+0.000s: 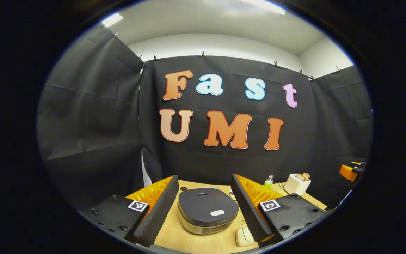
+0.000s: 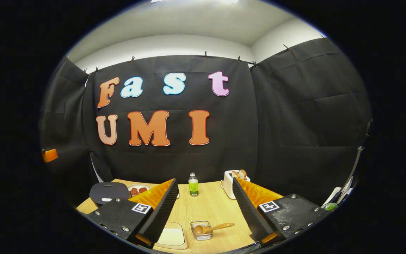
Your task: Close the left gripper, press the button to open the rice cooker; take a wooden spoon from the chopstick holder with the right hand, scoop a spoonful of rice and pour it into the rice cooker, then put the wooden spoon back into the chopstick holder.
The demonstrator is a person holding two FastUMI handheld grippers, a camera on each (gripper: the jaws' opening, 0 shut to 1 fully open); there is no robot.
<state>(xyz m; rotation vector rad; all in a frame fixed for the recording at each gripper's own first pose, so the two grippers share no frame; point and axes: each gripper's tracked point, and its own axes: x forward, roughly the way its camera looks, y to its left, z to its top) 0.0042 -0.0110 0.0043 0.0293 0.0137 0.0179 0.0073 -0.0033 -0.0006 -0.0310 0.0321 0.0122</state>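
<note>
The left hand-held gripper [image 1: 204, 208], jaws apart, hovers above the closed rice cooker [image 1: 207, 210] on the table [image 1: 189, 240], likely lined up for its button. The right hand-held gripper [image 2: 204, 208], also apart, faces the wooden spoon [image 2: 213, 228] resting in its holder [image 2: 201, 231], ready for picking.

You see a matt-lidded rice cooker [image 1: 208, 210] with a glossy metal-looking band, a wooden spoon [image 2: 213, 228], and a pale wood-grain worktop [image 2: 208, 208].
</note>
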